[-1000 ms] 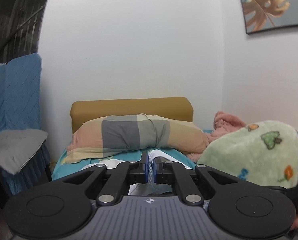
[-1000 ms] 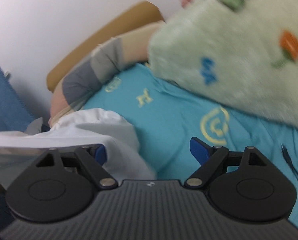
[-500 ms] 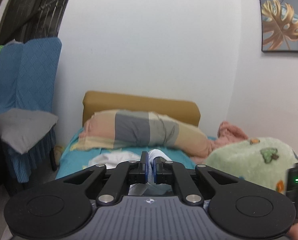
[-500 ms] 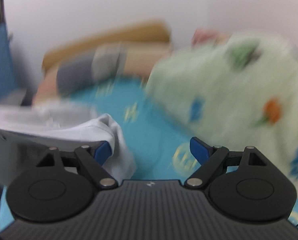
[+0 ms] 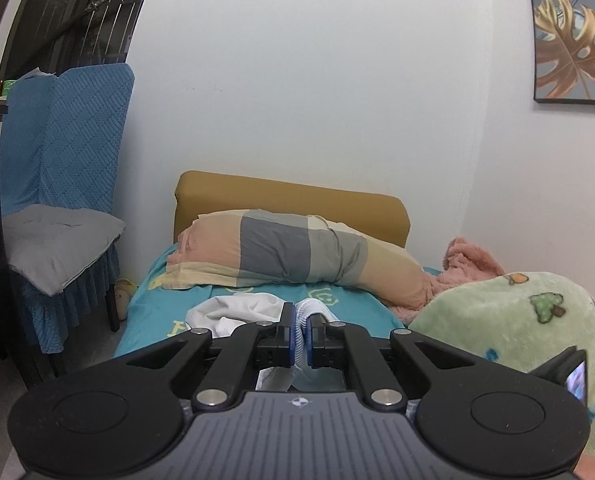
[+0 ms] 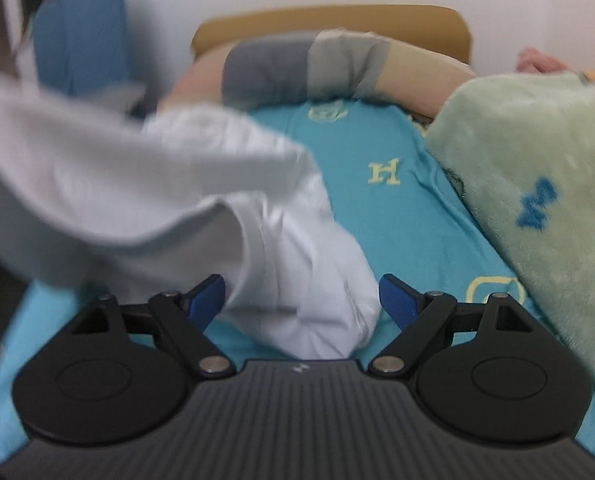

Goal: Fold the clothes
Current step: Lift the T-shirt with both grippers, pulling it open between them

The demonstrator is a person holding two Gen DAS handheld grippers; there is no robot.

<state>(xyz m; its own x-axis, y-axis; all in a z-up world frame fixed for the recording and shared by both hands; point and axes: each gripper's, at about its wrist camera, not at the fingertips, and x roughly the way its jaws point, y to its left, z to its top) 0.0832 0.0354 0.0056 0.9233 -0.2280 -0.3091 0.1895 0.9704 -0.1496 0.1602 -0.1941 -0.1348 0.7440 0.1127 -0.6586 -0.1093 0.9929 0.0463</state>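
While the left tool (image 5: 301,326) stays clamped on the white shirt (image 6: 281,240), the wide-open, empty right tool (image 6: 302,296) has swung over its hem on the bed (image 6: 409,216); folding unfinished.

Striped pillow (image 5: 297,252), green blanket (image 5: 517,320), chair (image 5: 61,168)

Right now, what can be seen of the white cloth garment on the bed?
The white cloth garment is thin, soft, wrinkled and unfolded. One part is pinched between the shut fingers of the left gripper and rises toward the left; the rest sags in a bunched heap on the turquoise bedsheet. The open right gripper straddles the lower bunch without clamping it. Motion blur hides seams and garment type.
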